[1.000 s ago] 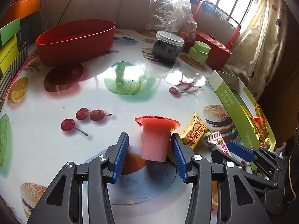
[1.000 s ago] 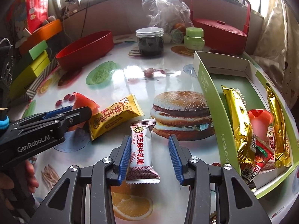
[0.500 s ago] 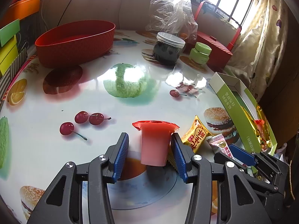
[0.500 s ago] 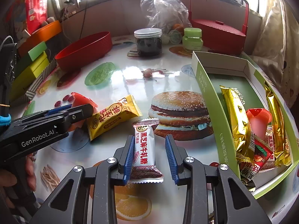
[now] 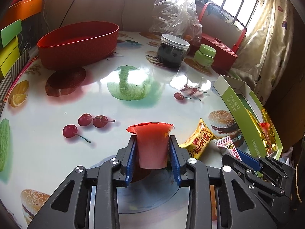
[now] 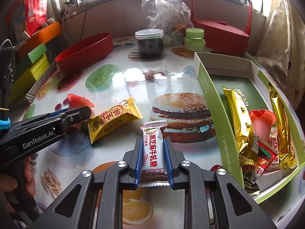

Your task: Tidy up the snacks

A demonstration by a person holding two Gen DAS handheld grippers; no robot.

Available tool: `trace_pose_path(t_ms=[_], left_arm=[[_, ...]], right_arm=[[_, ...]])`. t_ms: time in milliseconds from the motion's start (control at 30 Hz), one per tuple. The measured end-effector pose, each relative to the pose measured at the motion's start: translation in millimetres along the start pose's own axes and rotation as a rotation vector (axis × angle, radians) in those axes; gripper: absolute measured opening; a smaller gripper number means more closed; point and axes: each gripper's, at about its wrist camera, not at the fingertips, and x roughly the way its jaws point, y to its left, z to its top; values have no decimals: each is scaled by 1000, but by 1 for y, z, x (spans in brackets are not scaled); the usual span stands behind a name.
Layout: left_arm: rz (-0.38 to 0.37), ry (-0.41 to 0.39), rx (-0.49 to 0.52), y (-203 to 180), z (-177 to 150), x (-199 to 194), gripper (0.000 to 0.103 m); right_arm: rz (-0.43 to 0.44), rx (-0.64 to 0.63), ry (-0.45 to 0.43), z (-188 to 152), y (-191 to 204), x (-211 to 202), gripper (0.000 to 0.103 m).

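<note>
Left gripper (image 5: 152, 148) closing, pads against the red jelly cup (image 5: 151, 145), right gripper (image 6: 153, 157) clamped on the white candy bar (image 6: 153, 150), yellow snack packet (image 6: 113, 119) between them, green box (image 6: 215, 114) nearby

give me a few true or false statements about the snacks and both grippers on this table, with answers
1. The left gripper has a pink jelly cup between its pads. True; its jaws are closing on the cup.
2. The right gripper is clamped on the yellow snack packet. False; it grips a white candy bar, and the yellow packet lies loose on the table.
3. The green box already holds gold-wrapped bars. True.
4. The red oval bowl is full of snacks. False; no snacks show in it.
5. The dark jar has its lid off. False; a pale lid sits on it.
</note>
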Motion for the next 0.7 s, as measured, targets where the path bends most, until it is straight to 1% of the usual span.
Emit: trace_pose_path(t_ms=[500, 700], left_arm=[[4, -13, 1, -1, -2, -7, 34], [15, -25, 11, -3, -3, -13, 34]], right_arm=[[11, 3, -10, -1, 0, -3, 18], [12, 5, -31, -1, 1, -9, 18]])
